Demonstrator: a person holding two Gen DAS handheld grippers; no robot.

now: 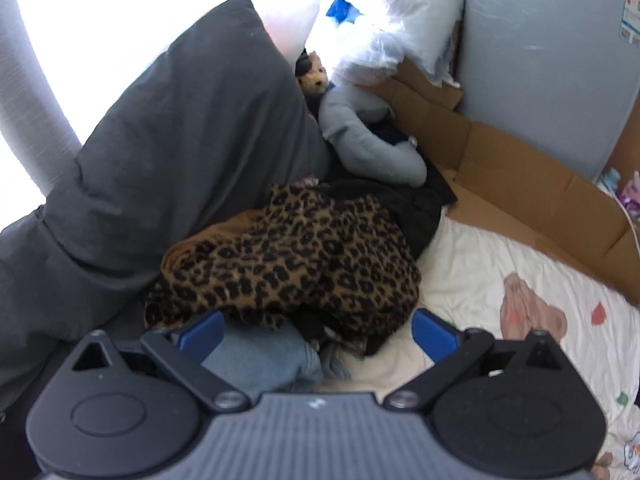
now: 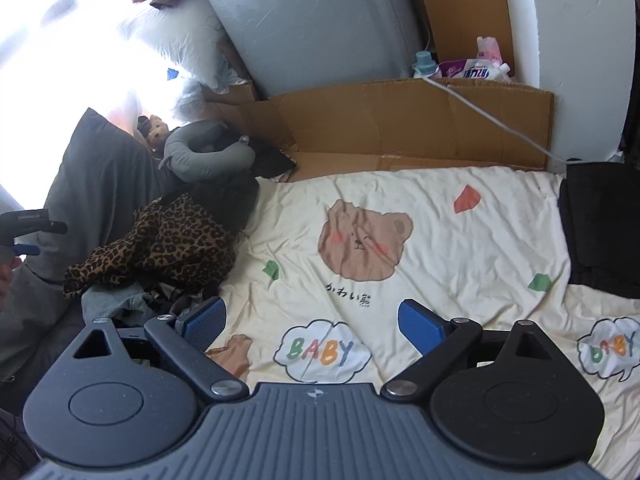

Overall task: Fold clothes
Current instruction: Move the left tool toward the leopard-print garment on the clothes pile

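1. Clothes lie in a crumpled heap at the left side of the bed, against the grey pillow (image 1: 180, 132); the leopard-print garment (image 1: 288, 256) is on top, with a blue-grey piece (image 1: 256, 364) under it.
2. Left gripper (image 1: 316, 330) hovers directly over this heap, jaws wide apart, holding nothing; it is the nearer one.
3. Right gripper (image 2: 310, 320) is also wide open and empty, over the bear-print sheet (image 2: 440, 240); the heap lies to its left.

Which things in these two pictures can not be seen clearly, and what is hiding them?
- Clothes under the leopard-print garment: covered by it in both views; their number is unclear.
- Blue-grey garment: left wrist view, partly behind the left tool.
- Window area: overexposed.
- Black item: right wrist view, cut by the right edge.
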